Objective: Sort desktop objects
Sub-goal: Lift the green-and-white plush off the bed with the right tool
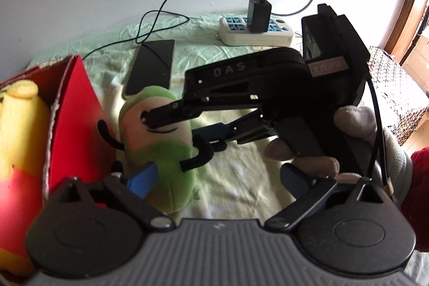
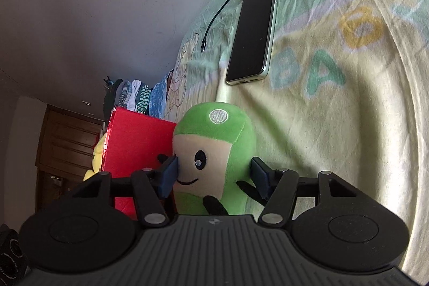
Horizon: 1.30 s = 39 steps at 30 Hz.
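A green plush toy (image 2: 214, 165) with a beige face and black limbs is held between my right gripper's (image 2: 214, 176) blue pads, next to a red cardboard box (image 2: 136, 149). In the left wrist view the same plush toy (image 1: 158, 146) hangs beside the red box (image 1: 77, 125), pinched by the right gripper's fingers (image 1: 166, 114). A yellow plush toy (image 1: 18, 141) lies inside the box. My left gripper (image 1: 217, 178) is open and empty, just in front of the green toy.
A black phone (image 2: 253, 28) lies on the pale green printed sheet (image 2: 335, 111), with a black charging cable (image 2: 222, 7) beside it. A white power strip (image 1: 254, 31) with a black charger (image 1: 258, 15) sits near the wall.
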Each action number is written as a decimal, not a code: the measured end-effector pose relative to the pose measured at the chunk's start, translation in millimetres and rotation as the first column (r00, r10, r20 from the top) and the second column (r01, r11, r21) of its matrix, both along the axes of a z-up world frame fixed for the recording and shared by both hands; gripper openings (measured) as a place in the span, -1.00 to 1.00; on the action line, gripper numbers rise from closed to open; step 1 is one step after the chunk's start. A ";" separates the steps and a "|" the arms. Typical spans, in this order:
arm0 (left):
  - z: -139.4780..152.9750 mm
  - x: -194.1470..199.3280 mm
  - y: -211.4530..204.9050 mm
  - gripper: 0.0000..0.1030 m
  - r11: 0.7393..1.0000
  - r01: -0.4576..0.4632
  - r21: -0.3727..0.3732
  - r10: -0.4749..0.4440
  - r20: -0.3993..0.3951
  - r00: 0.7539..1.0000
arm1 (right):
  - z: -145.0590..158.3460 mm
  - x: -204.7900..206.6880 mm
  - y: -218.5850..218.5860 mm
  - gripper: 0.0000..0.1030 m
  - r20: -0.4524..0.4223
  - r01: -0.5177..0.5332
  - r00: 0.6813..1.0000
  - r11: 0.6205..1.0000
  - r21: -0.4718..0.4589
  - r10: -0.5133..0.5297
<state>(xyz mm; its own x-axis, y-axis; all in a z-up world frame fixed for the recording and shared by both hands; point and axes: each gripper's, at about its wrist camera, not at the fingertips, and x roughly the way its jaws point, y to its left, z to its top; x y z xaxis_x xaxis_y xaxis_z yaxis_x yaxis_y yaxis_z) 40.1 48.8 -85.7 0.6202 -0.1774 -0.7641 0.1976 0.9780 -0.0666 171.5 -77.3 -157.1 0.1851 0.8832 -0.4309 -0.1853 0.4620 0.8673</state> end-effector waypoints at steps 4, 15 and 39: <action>6.3 -7.2 0.8 0.91 0.999 0.030 -0.037 -0.030 -0.003 1.000 | 1.8 -4.8 -11.4 0.11 -0.026 -0.002 1.000 0.998 0.059 0.003; 3.5 -17.2 -0.8 0.92 0.992 0.043 -0.121 -0.049 -0.049 0.998 | 10.3 -50.4 -70.3 0.11 -0.034 0.059 0.998 0.998 -0.011 -0.059; 48.0 -92.9 2.5 0.59 0.966 0.160 -0.204 -0.143 0.096 0.985 | 53.9 -161.0 -93.9 0.12 -0.022 0.187 0.982 0.978 0.093 -0.185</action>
<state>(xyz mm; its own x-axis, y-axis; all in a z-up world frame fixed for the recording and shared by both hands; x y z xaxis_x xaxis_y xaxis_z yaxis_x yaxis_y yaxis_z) -52.8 51.3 -37.8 0.6312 -0.4255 -0.6485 0.3555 0.9018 -0.2457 10.5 -171.2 -103.2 0.3450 0.8708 -0.3504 -0.0926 0.4031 0.9105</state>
